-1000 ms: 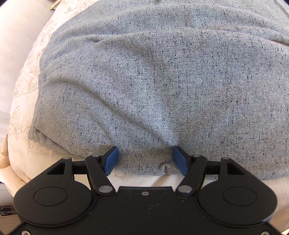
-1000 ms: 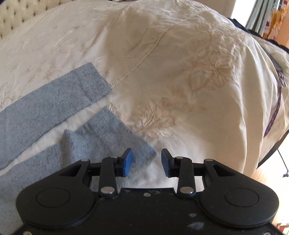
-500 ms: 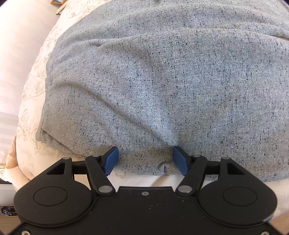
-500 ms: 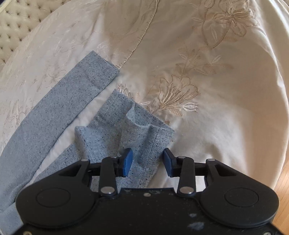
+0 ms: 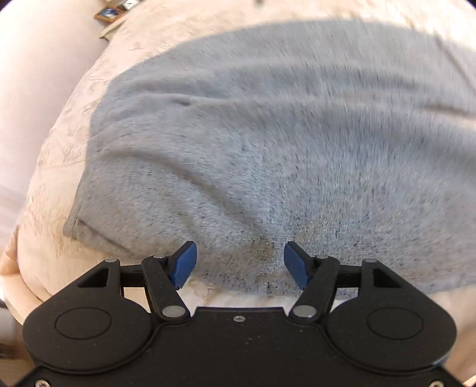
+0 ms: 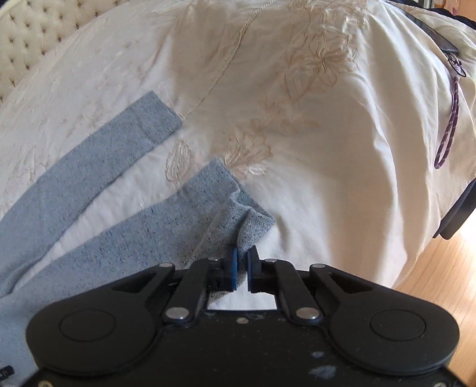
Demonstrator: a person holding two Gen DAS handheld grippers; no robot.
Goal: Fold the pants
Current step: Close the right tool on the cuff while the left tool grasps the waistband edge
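Grey speckled pants lie spread on a cream embroidered bedspread [image 6: 312, 125]. In the left wrist view the wide waist part [image 5: 267, 143] fills the frame, and my left gripper [image 5: 240, 263] is open, its blue fingers straddling the near edge of the fabric. In the right wrist view the two legs run toward the left; the far leg [image 6: 98, 160] lies flat. My right gripper [image 6: 242, 266] is shut on the cuff corner of the near leg [image 6: 190, 214], which is bunched and lifted at the fingers.
A tufted cream headboard [image 6: 32, 35] stands at the far left. A dark bag with a purple cord [image 6: 449, 131] lies at the right bed edge, above a wooden floor [image 6: 440, 268]. Small picture frames [image 5: 113, 12] sit beyond the bed.
My right gripper closed on the near leg's cuff and pulled back a little. My left gripper stayed open and drew back or rose, showing more of the waist and bed; its view is motion-blurred.
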